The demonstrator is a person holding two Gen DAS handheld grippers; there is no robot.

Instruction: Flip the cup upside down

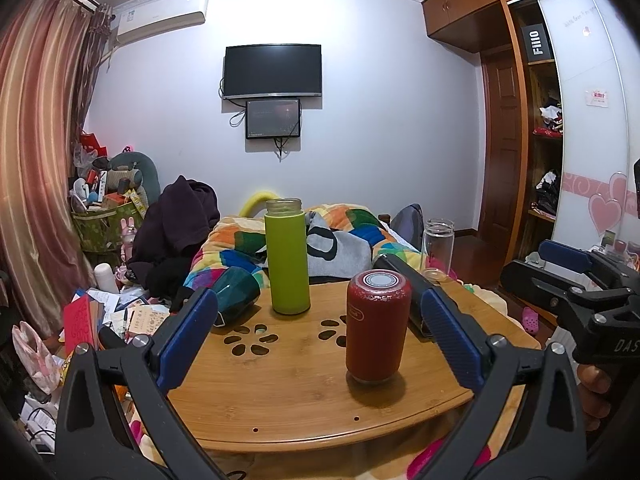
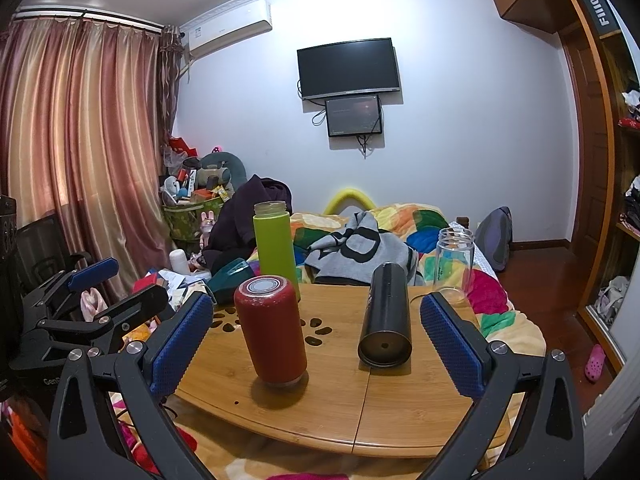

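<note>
Asker: Cup in question, where is it?

Watcher: The red cup stands on the table, near the front edge and right of the middle. Its long axis is upright. A ringed flat end faces up and a pale band meets the wood, so I judge it is already mouth-down.

Asker: Which claw is closer?

Watcher: I cannot tell; it looks about equally near to both. It sits ahead of the left gripper, towards that claw's right finger. From the right gripper it lies ahead and to the left. Both claws are spread wide and hold nothing.

Asker: What else is there, counted?

Watcher: Five vessels in all, one of each. Past the red cup there is:
- a green bottle, upright towards the back edge
- a black cup on its side, right of the red one, bottom end towards the front
- a teal cup tipped over at the left edge
- a clear bottle upright by the far right corner

There are two claws.
</note>
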